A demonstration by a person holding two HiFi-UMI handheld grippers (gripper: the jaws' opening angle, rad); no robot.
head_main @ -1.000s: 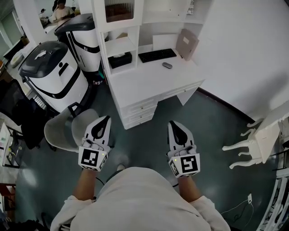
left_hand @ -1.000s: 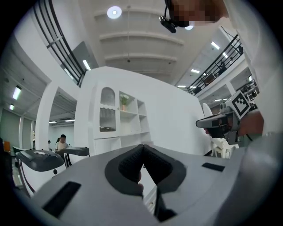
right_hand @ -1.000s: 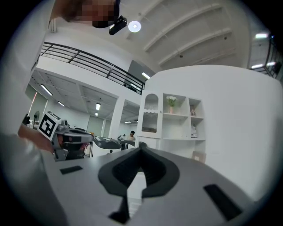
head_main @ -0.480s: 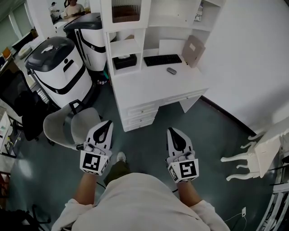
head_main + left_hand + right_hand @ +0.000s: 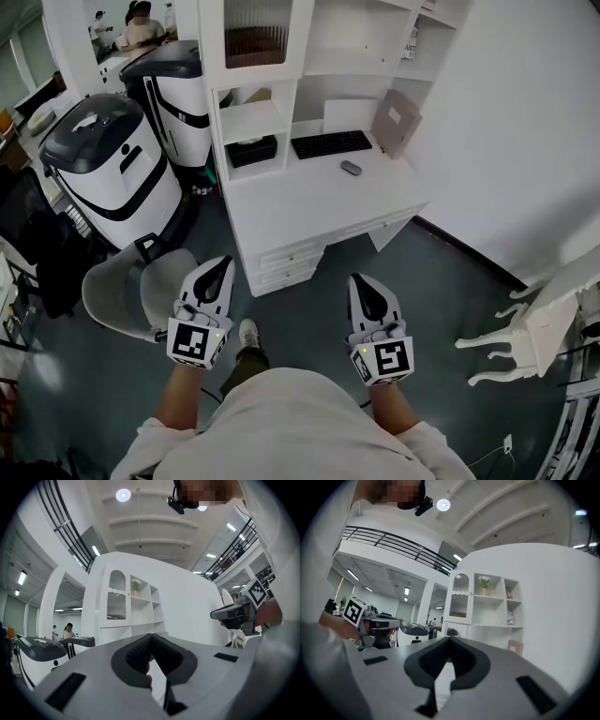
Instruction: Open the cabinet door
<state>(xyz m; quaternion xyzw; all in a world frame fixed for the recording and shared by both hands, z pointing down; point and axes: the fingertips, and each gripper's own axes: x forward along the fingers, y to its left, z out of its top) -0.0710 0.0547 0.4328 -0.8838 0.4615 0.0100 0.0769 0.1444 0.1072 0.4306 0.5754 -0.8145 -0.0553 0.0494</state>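
The cabinet door (image 5: 255, 33) is a white-framed panel of ribbed glass, shut, at the upper left of the white desk hutch (image 5: 352, 37). It also shows in the left gripper view (image 5: 116, 603) and the right gripper view (image 5: 458, 603). My left gripper (image 5: 222, 263) and right gripper (image 5: 360, 282) are held level side by side over the floor, well short of the desk and far below the door. Both are shut and hold nothing; the left gripper's (image 5: 151, 638) and the right gripper's (image 5: 450, 641) dark pads meet at the tips.
A white desk (image 5: 309, 192) with drawers carries a keyboard (image 5: 330, 142), a mouse (image 5: 351, 168) and a black box (image 5: 250, 150). A grey chair (image 5: 131, 292) stands beside my left gripper. Two white-and-black machines (image 5: 108, 164) stand at left, a white furniture piece with curved legs (image 5: 534, 328) at right.
Both grippers have been carried a little toward the desk with my body, still side by side and shut. A foot now shows on the floor between them.
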